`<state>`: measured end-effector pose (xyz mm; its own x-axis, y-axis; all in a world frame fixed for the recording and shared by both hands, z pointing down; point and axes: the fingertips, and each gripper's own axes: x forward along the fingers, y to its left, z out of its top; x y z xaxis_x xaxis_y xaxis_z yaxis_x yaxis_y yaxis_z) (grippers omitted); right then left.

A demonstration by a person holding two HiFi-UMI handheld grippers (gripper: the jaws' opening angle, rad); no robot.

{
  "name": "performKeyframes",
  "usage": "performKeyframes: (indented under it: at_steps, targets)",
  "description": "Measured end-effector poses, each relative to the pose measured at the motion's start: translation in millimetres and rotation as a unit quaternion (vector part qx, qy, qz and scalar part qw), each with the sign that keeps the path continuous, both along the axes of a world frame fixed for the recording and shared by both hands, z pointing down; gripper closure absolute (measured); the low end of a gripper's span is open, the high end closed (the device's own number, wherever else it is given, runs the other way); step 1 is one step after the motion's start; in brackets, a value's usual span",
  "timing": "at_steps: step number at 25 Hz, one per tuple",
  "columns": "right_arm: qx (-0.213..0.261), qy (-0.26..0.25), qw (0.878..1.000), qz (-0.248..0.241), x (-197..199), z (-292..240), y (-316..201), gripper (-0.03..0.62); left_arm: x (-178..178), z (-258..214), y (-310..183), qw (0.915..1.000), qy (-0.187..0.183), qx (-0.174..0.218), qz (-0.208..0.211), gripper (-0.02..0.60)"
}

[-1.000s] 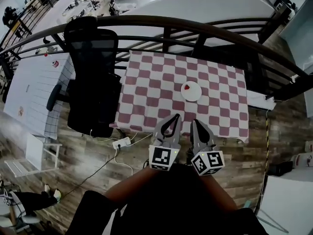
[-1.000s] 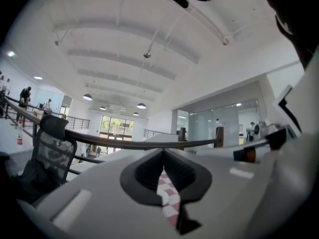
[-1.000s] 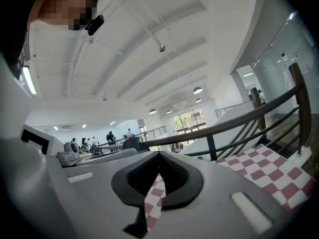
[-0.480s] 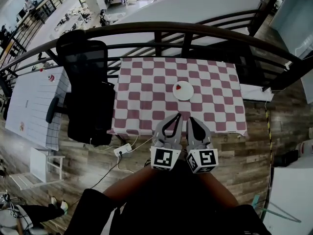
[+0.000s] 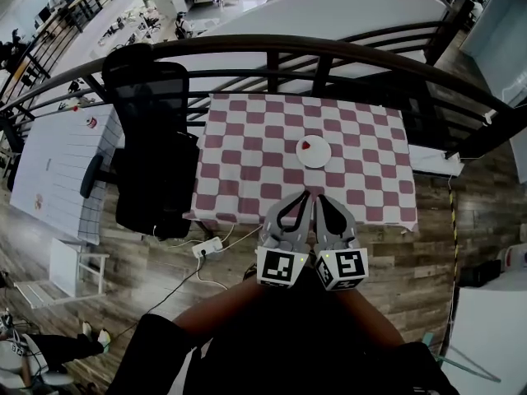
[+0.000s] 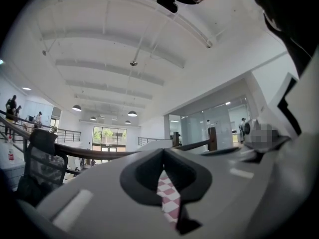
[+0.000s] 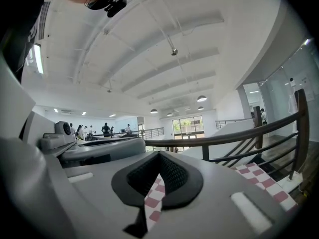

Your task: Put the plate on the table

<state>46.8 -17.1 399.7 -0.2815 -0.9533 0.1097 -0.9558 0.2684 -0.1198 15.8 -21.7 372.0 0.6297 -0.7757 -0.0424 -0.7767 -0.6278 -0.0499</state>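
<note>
A small white plate (image 5: 314,151) with a small red thing on it sits on the table under a red-and-white checked cloth (image 5: 247,163), right of the cloth's middle. Both grippers hang side by side in front of the table's near edge, well short of the plate. The left gripper (image 5: 305,194) has its jaws closed together and holds nothing. The right gripper (image 5: 320,198) is shut and empty too. In the left gripper view (image 6: 163,151) and the right gripper view (image 7: 159,154), only a strip of checked cloth shows through the closed jaws.
A black office chair (image 5: 153,138) stands against the table's left side. A dark curved railing (image 5: 329,50) runs behind the table. A white table (image 5: 58,151) is at far left. A power strip (image 5: 206,246) with cables lies on the wood floor.
The two grippers have drawn closer together in front of the table edge. The view has shifted slightly. The plate has stayed where it was on the cloth.
</note>
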Motion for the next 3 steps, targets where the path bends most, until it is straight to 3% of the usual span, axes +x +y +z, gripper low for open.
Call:
performKeyframes:
  at_steps: [3]
  targets:
    - [-0.001,0.004,1.000,-0.003,-7.0,1.0,-0.6,0.597,-5.4,2.0,-0.4,1.0000,-0.006,0.003,-0.002,0.572]
